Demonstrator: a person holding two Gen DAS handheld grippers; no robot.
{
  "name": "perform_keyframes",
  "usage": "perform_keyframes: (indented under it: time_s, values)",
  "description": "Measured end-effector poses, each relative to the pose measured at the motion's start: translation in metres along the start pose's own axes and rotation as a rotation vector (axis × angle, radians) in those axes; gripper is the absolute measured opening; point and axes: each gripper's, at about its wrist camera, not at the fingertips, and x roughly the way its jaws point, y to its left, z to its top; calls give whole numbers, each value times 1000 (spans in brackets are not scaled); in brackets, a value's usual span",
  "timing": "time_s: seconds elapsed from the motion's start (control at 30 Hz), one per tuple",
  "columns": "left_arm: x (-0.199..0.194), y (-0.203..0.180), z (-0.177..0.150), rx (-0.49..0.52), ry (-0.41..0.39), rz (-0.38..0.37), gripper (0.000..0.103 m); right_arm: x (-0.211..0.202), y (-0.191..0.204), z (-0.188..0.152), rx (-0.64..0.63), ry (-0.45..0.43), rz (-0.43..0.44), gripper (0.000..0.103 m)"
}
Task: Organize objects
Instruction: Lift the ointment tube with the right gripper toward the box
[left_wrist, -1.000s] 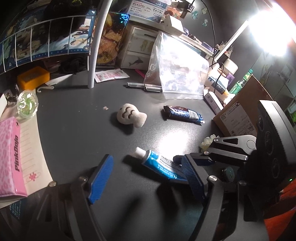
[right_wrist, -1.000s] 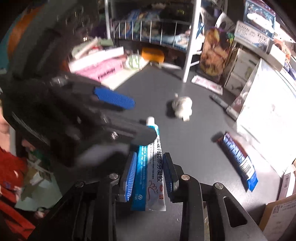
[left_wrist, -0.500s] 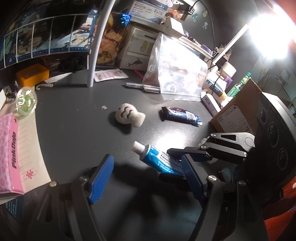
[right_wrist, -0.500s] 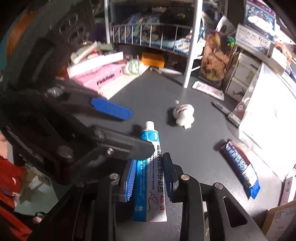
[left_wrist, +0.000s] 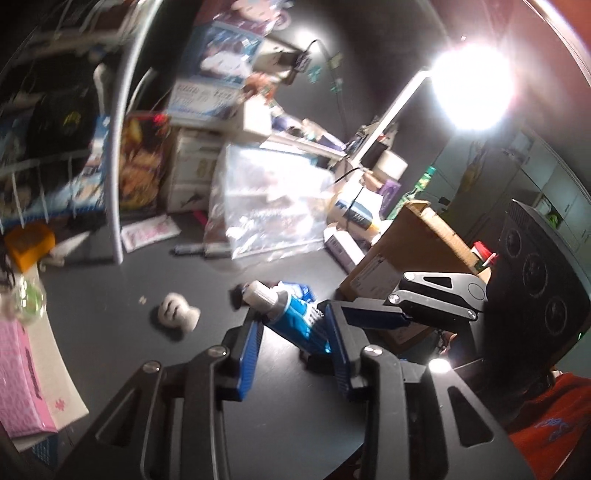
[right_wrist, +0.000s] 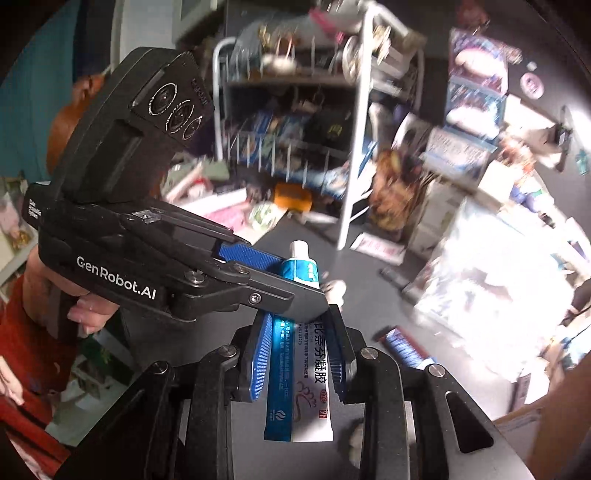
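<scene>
A blue and white toothpaste tube (left_wrist: 291, 314) with a white cap is held in the air above the dark table (left_wrist: 110, 314). My right gripper (right_wrist: 301, 354) is shut on the tube's (right_wrist: 306, 369) lower body. My left gripper (left_wrist: 293, 332) has closed in around the tube's cap end; its blue pads (left_wrist: 249, 350) flank the tube, and contact is unclear. In the right wrist view the left gripper's fingers (right_wrist: 255, 258) cross over the tube's upper part. A white plush toy (left_wrist: 176, 314) and a dark snack bar (right_wrist: 400, 347) lie on the table.
A clear plastic bag (left_wrist: 269, 210) stands behind, with a pen (left_wrist: 192, 250) at its base. A cardboard box (left_wrist: 410, 258) is at the right. A white rack post (left_wrist: 118, 155), an orange box (left_wrist: 27, 243) and a pink packet (left_wrist: 18, 384) are at the left.
The right gripper lifted the toothpaste off the table. My left gripper narrowed from wide open and moved onto the tube's cap end. Both views tilted upward.
</scene>
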Motion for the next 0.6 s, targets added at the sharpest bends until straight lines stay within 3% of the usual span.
perform_keyframes:
  time_s: [0.1,0.23,0.33,0.6]
  values:
    - [-4,-25,19,64,-11,-3,31,-24,2,6,-46,-47,-81,24]
    - [-7,-56,44,134,-24,-25,31,-59,-24,14,61,-88,-59,24]
    - [-2,-81,66,186,-20,-46,31,-86,-34,17,68,-131,-114,24]
    - [40,-151,113,292,43,-115,31,-146,-75,9,141,-168,-238,24]
